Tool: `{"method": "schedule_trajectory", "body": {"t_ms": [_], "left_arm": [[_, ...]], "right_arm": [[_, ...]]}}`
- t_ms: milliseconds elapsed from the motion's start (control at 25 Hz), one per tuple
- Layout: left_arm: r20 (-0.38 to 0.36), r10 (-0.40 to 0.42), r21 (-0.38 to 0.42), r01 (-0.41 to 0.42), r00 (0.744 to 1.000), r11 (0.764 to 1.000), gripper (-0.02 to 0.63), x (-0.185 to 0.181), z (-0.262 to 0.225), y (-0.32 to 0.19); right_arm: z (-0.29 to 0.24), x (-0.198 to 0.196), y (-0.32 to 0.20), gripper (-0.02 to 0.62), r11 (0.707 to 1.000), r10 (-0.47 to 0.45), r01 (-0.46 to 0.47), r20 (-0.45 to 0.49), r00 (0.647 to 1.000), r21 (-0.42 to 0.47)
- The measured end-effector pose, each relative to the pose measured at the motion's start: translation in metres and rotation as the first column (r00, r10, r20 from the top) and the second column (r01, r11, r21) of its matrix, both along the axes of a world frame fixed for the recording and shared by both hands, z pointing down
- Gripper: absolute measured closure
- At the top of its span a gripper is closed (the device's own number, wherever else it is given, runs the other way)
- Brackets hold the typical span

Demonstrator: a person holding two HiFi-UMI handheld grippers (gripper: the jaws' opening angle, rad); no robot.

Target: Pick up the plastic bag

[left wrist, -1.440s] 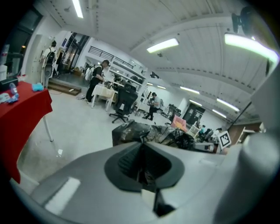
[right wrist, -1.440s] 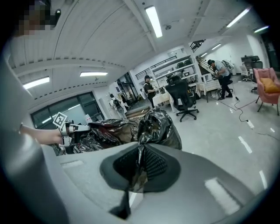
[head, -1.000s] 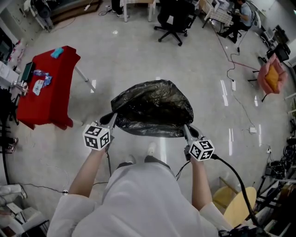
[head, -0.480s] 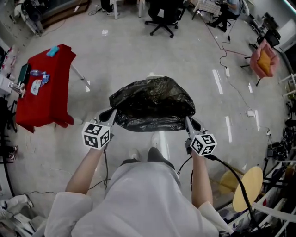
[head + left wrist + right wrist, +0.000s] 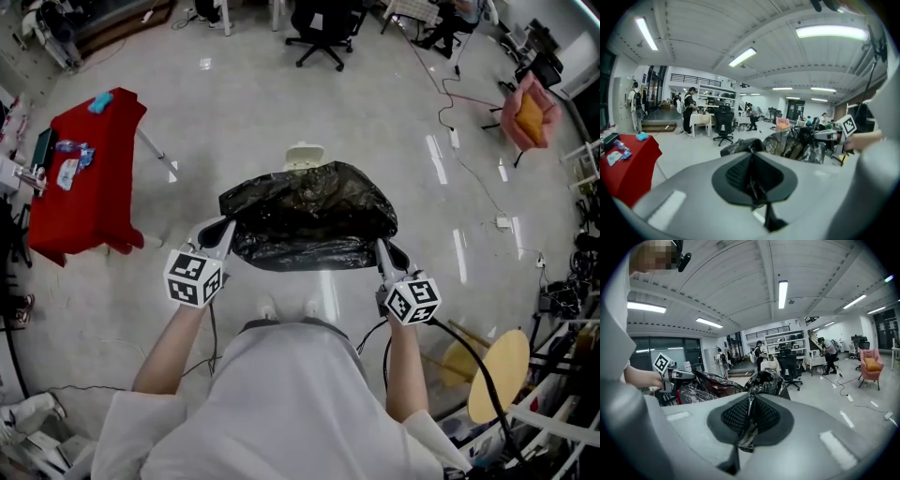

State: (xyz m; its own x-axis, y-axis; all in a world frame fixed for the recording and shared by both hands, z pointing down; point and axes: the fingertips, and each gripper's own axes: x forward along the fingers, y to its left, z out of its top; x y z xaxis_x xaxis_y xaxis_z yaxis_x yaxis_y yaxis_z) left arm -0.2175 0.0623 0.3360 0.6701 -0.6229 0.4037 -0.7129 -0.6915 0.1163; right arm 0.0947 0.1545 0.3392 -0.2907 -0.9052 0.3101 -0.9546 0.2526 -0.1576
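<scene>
Head view: we have the plastic bag [image 5: 309, 217] at frame centre, off the floor, w/ left gripper [image 5: 223, 234] & right gripper [image 5: 382, 251] each pinched tight on its edge film. We judge it soft, light, slippery; best grip is the bunched rim.

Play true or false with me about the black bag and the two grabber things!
1. The right gripper is shut on the black plastic bag. True.
2. The left gripper is wide open. False: it is shut too, pinching the bag's other edge.
3. The bag lies flat on the floor. False: it hangs stretched between the two grippers, up off the floor.
4. A red table stands off to the person's left. True.
</scene>
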Motion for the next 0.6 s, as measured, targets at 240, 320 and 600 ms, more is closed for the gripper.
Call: {"method": "schedule_trajectory", "body": {"t_ms": [240,320,600], "left_arm": [[-0.036,-0.026,0.004,0.026,0.999,1.000,0.598,0.014,-0.008,0.017],[-0.046,-0.026,0.004,0.026,0.999,1.000,0.598,0.018,-0.009,0.020],[-0.059,-0.039,0.009,0.039,0.997,0.999,0.598,0.032,-0.013,0.023]], "right_arm": [[-0.003,0.013,0.013,0.594,1.000,-0.004,0.003,0.037,0.999,0.015],[-0.005,0.014,0.015,0.594,1.000,-0.011,0.010,0.055,0.998,0.022],[-0.011,0.025,0.018,0.594,0.999,-0.017,0.013,0.098,0.995,0.046]]}}
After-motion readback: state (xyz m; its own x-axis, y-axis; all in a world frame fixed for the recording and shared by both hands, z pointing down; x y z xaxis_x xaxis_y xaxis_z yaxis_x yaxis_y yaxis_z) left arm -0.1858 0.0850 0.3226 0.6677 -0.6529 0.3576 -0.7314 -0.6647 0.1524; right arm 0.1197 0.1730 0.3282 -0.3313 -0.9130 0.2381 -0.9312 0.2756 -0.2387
